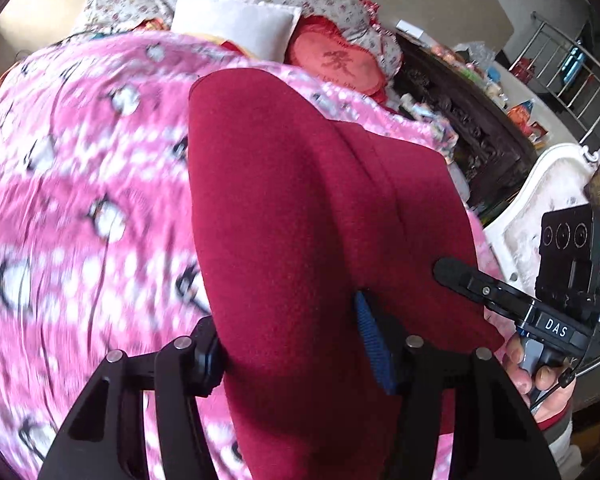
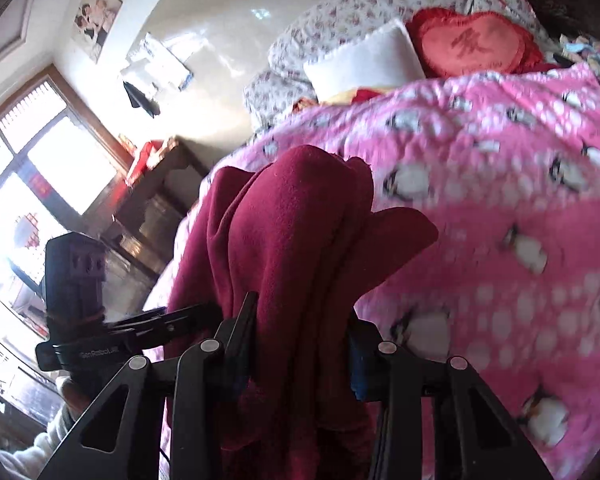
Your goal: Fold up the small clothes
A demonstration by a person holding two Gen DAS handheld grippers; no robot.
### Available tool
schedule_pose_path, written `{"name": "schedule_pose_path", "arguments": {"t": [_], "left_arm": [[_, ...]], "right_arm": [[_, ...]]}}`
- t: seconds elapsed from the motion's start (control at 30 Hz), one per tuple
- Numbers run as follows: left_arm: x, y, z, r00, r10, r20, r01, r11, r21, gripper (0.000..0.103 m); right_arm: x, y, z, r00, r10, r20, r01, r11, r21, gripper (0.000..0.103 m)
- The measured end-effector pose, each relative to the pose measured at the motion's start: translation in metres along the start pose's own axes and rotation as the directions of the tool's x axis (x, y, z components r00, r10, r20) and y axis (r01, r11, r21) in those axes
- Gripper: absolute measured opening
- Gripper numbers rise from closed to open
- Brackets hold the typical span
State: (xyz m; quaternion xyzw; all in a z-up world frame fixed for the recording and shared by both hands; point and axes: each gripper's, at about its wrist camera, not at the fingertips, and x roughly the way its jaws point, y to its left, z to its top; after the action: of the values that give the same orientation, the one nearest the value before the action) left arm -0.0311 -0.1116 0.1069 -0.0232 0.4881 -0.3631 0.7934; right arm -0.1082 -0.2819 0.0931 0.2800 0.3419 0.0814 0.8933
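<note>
One dark red garment (image 1: 300,208) hangs pinched between two grippers above the pink penguin blanket (image 1: 80,200).

The left gripper (image 1: 296,356) and the right gripper (image 2: 296,344) each clamp one bunched fold, cloth running forward from between their fingers.

This is a bedroom in a home. A pink blanket (image 1: 80,200) fills the frame centre; a white pillow (image 2: 364,60) and a red heart cushion (image 2: 472,44) sit at the top, a window (image 2: 24,168) at left.
</note>
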Motion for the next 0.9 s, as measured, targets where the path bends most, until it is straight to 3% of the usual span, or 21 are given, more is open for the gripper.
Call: {"name": "schedule_pose_path", "arguments": {"t": [0.1,0.2,0.27,0.5,0.73,0.9], "left_arm": [[0.015,0.014,-0.018,0.999,0.014,-0.044,-0.015,0.999,-0.039,0.057],[0.024,0.021,-0.025,0.999,0.034,-0.035,-0.036,0.998,-0.049,0.060],[0.023,0.020,-0.027,0.999,0.050,-0.020,-0.051,0.997,-0.055,0.063],[0.015,0.005,-0.026,0.989,0.148,0.007,-0.148,0.989,-0.022,0.068],[-0.004,-0.006,-0.029,0.965,0.248,0.086,-0.251,0.968,0.026,0.074],[-0.002,-0.010,-0.034,0.949,0.298,0.106,-0.305,0.951,0.059,0.074]], "right_arm": [[0.016,-0.003,-0.014,0.997,-0.051,-0.059,0.050,0.999,-0.017,0.042],[0.027,-0.005,-0.023,0.985,-0.149,-0.090,0.143,0.987,-0.068,0.051],[0.022,0.000,-0.024,0.976,-0.207,-0.069,0.200,0.974,-0.106,0.058],[-0.017,0.046,-0.031,0.957,-0.287,0.046,0.288,0.918,-0.272,0.059],[-0.013,0.088,-0.046,0.956,-0.289,0.052,0.283,0.858,-0.428,0.047],[0.008,0.080,-0.052,0.923,-0.383,0.045,0.357,0.806,-0.472,0.039]]}}
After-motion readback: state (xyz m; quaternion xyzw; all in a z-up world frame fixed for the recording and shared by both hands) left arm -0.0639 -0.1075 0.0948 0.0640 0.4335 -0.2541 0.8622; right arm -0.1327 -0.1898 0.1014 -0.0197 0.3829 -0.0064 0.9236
